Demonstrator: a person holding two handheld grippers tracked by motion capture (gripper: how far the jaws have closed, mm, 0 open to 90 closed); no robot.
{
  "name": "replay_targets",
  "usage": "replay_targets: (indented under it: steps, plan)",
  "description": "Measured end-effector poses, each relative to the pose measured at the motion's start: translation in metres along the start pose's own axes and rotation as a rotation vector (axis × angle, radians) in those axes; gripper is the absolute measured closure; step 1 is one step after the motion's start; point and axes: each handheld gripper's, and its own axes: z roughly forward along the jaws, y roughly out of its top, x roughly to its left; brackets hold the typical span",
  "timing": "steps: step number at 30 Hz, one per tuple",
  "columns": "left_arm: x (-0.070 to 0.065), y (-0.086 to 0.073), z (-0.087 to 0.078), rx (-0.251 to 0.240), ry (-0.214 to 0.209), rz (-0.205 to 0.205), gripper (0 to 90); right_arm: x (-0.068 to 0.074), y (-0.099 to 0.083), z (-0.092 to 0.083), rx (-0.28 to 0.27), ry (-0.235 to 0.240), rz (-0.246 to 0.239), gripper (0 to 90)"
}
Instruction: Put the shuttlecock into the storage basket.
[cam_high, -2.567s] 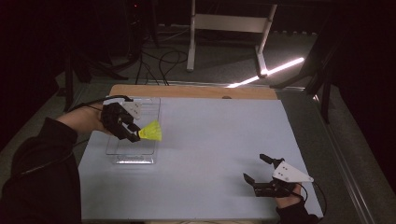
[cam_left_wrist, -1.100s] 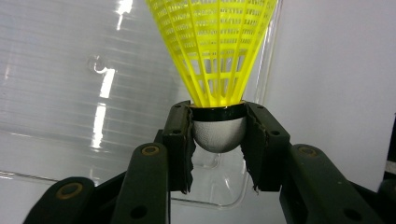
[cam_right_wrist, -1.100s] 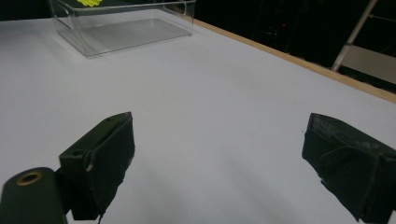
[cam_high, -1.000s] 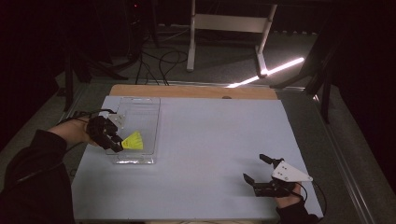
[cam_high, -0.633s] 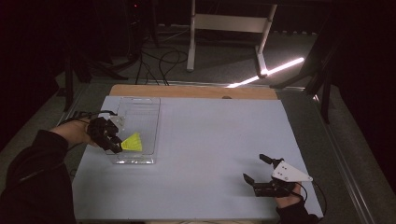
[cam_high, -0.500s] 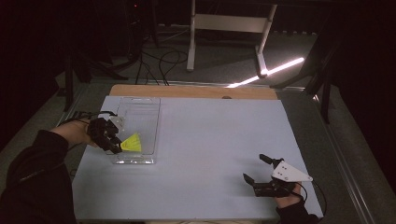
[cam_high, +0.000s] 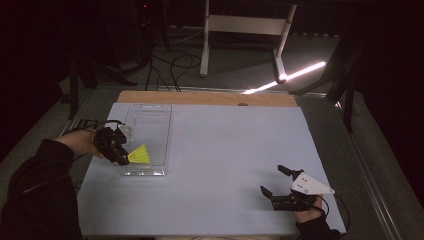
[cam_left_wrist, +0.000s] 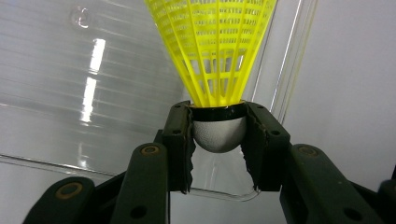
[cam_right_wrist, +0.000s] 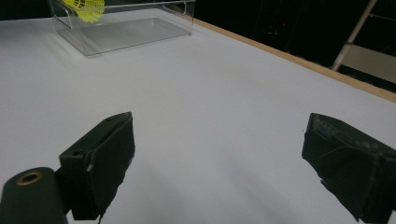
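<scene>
At the left of the high view, the left tool (cam_high: 121, 156) is clamped on the yellow shuttlecock (cam_left_wrist: 215, 56) by its rounded grey base, over the clear tray (cam_high: 150, 172). It looks featherlight; its lattice skirt seems crushable, so the firm base is the hold. The right tool (cam_high: 278, 184), lower right, rests apart on the desk (cam_high: 225, 150).

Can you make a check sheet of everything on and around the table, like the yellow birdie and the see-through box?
Surface: pale table cover, bare in the middle, wooden edge at the far side.
Job's things: yellow shuttlecock over the clear box, its rounded white head gripped.
Clutter: nothing seen.
Grippers: left gripper shut on the shuttlecock's head; right gripper open, low over the cover's near right part, nothing between its jaws.
Cables: black cable trailing from the left gripper; more cables on the floor beyond.
Surroundings: dark room, white frame stand, bright strip of light on the floor.
</scene>
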Motion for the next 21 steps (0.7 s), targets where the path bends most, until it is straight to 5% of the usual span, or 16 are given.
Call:
replay_targets:
  steps: [7,19,21]
  plan:
    - [0.0,0.002,-0.003,-0.004,0.035,-0.01,63.2,0.0,0.0,0.0,0.0,0.0,0.002,9.6]
    - [-0.001,0.012,-0.016,-0.07,0.115,-0.073,31.3,0.0,0.0,0.0,0.0,-0.002,0.0,9.6]
    - [-0.003,0.015,-0.018,-0.081,0.095,-0.063,20.9,0.0,0.0,-0.001,0.0,-0.002,0.0,9.6]
